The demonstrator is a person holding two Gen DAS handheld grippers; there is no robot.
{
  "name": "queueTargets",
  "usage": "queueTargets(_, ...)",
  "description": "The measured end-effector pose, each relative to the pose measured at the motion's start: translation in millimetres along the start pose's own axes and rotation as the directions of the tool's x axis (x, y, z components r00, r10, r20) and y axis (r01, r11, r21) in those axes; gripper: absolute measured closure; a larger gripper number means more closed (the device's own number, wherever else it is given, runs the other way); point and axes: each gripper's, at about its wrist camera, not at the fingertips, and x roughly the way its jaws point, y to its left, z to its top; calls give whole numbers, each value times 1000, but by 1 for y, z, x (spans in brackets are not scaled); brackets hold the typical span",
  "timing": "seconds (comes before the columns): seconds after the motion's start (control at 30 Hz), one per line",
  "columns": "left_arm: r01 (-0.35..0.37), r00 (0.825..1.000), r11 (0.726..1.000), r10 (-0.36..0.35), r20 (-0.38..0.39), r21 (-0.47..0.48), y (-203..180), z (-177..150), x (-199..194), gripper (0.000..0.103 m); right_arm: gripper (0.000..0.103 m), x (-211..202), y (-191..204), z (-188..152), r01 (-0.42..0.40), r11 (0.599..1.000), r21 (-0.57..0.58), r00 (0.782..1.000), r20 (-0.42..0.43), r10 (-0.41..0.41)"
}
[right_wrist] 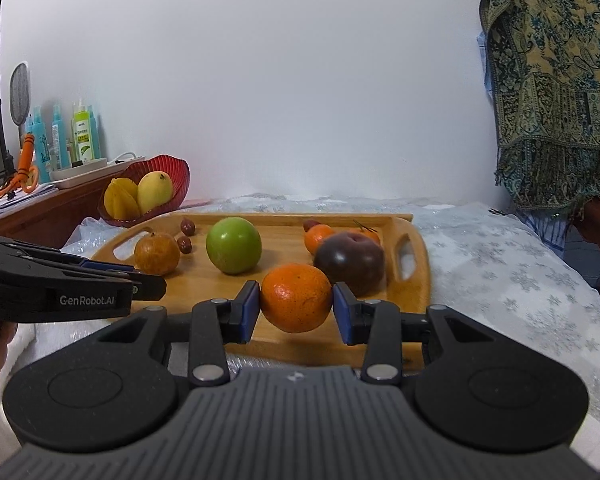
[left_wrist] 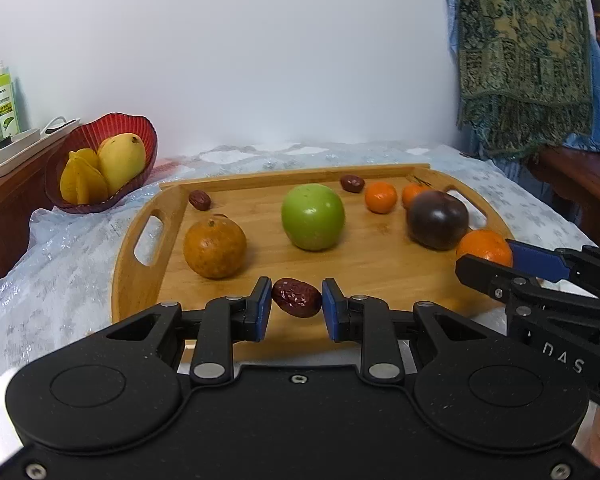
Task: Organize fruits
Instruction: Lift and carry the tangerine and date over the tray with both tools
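My left gripper (left_wrist: 296, 305) is shut on a dark red date (left_wrist: 296, 297), held just above the near rim of the wooden tray (left_wrist: 124, 280). My right gripper (right_wrist: 295, 307) is shut on an orange tangerine (right_wrist: 296, 297), also over the tray's near edge; from the left wrist view that tangerine (left_wrist: 485, 245) shows at the right between the right gripper's fingers (left_wrist: 532, 258). On the tray lie a green apple (left_wrist: 313, 216), a brown-orange round fruit (left_wrist: 215, 248), a dark purple fruit (left_wrist: 437, 219), two small tangerines (left_wrist: 381, 197) and two loose dates (left_wrist: 200, 200).
A red bowl (left_wrist: 144, 136) with a mango (left_wrist: 122, 162) and a starfruit (left_wrist: 83, 180) sits far left beside the tray. A wooden side table with bottles (right_wrist: 85, 136) stands further left. A patterned cloth (left_wrist: 524, 52) hangs at the right over a wooden chair.
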Motion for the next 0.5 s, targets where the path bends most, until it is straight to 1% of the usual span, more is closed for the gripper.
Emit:
queueTargets(0.13,-1,1000,1000,2,1,-15,7,6,10,77,59,12,4,3,7,1000,-11,1000,-9,-7)
queueTargets(0.5,-16,1000,1000,16,0,-21,16,14,38,77,59,47,5,16,9,1000,15,1000,-24,-9)
